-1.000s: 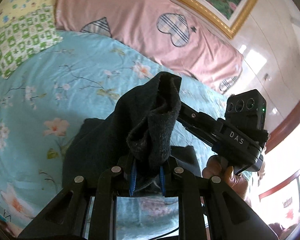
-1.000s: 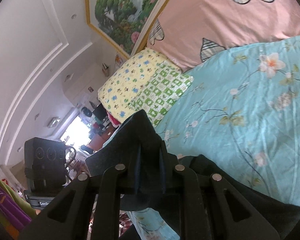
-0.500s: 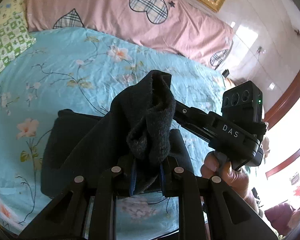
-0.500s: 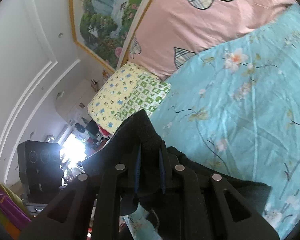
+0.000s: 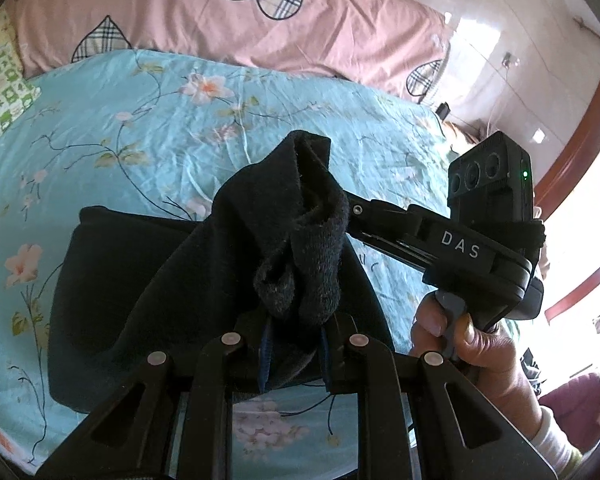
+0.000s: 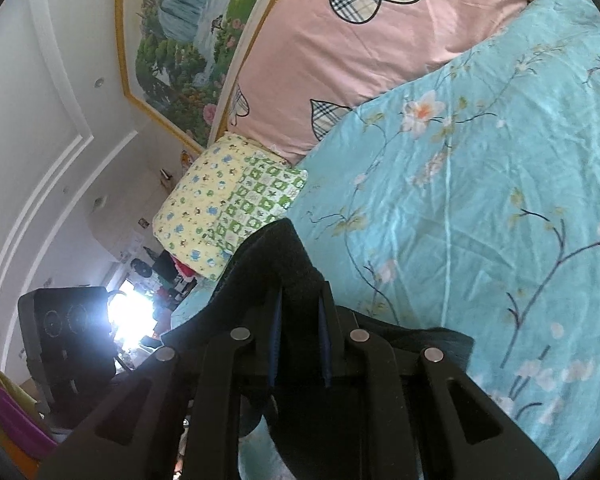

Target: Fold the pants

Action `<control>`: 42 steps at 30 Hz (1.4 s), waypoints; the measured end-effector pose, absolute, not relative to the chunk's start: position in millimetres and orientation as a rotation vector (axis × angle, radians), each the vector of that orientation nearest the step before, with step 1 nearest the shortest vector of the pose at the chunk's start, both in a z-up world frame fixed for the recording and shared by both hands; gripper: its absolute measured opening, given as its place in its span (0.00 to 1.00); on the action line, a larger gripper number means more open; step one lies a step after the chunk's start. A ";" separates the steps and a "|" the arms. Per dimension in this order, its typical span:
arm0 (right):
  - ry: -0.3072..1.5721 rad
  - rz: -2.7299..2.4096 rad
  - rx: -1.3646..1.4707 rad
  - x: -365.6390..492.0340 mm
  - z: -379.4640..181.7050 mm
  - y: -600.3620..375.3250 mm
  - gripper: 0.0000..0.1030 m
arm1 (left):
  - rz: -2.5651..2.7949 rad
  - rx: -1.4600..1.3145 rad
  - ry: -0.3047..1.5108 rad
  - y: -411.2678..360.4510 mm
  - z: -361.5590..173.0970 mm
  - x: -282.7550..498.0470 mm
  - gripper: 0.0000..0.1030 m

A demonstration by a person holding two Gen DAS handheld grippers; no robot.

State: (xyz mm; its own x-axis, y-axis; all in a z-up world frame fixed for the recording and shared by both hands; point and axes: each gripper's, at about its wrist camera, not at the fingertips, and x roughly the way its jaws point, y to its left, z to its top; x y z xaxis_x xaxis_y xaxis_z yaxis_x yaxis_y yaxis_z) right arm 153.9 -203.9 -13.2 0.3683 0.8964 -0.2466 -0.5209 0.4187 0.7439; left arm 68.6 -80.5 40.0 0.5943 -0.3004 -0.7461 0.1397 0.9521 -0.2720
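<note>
The black pants (image 5: 112,280) lie partly folded on the blue floral bedsheet (image 5: 140,120), one end lifted off it. My left gripper (image 5: 294,344) is shut on a bunched edge of that black cloth, which bulges up between the blue pads. In the left wrist view the other gripper's body (image 5: 488,232), held in a hand (image 5: 472,340), reaches in from the right to the same raised fold. My right gripper (image 6: 300,336) is shut on the pants (image 6: 284,264) too, the cloth rising in a peak above its fingers. The left gripper's body (image 6: 68,332) shows at lower left.
A pink quilt with plaid hearts (image 5: 228,16) lies along the head of the bed. A green and yellow pillow (image 6: 232,204) sits beside it. A framed landscape painting (image 6: 188,28) hangs on the wall above. Bare sheet (image 6: 500,200) spreads beyond the pants.
Both grippers have carried the lifted end of the pants lower and across the bed towards the pink quilt. More of the folded black cloth now lies flat on the sheet. Both grips stay closed.
</note>
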 end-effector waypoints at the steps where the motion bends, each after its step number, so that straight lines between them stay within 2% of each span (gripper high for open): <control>1: 0.710 0.983 0.616 153.3 -14.1 -205.0 0.17 | -0.262 -0.191 0.901 -81.7 38.4 69.5 0.19; 5: 0.718 0.951 0.581 149.0 -14.2 -208.6 0.18 | -0.282 -0.176 0.898 -86.4 33.7 69.0 0.23; 7: 0.716 0.920 0.564 146.1 -13.0 -209.8 0.22 | -0.305 -0.177 0.892 -89.6 33.1 68.4 0.37; 8: 0.719 0.900 0.558 145.2 -12.9 -211.0 0.25 | -0.315 -0.179 0.887 -90.8 33.3 68.1 0.40; 15: 0.717 0.703 0.506 129.1 -6.7 -235.9 0.26 | -0.406 -0.214 0.892 -94.1 32.2 67.3 0.55; 17: 0.702 0.682 0.525 122.2 -3.6 -245.8 0.42 | -0.431 -0.221 0.886 -94.3 34.5 65.0 0.56; 19: 0.685 0.665 0.531 116.6 0.3 -250.2 0.51 | -0.444 -0.221 0.877 -94.1 37.6 61.7 0.56; 22: 0.676 0.652 0.535 109.7 6.4 -250.5 0.53 | -0.455 -0.228 0.873 -91.6 41.3 56.4 0.59; 25: 0.670 0.637 0.512 102.8 14.2 -245.2 0.62 | -0.452 -0.243 0.864 -83.0 45.5 50.7 0.59; 31: 0.667 0.614 0.480 93.4 25.6 -230.5 0.69 | -0.406 -0.283 0.838 -53.7 54.5 41.9 0.64; 35: 0.670 0.585 0.457 86.2 32.3 -219.1 0.79 | -0.355 -0.319 0.828 -29.0 56.0 41.2 0.64; 42: 0.698 0.525 0.419 79.5 38.5 -201.6 0.85 | -0.284 -0.372 0.824 5.2 54.6 42.7 0.67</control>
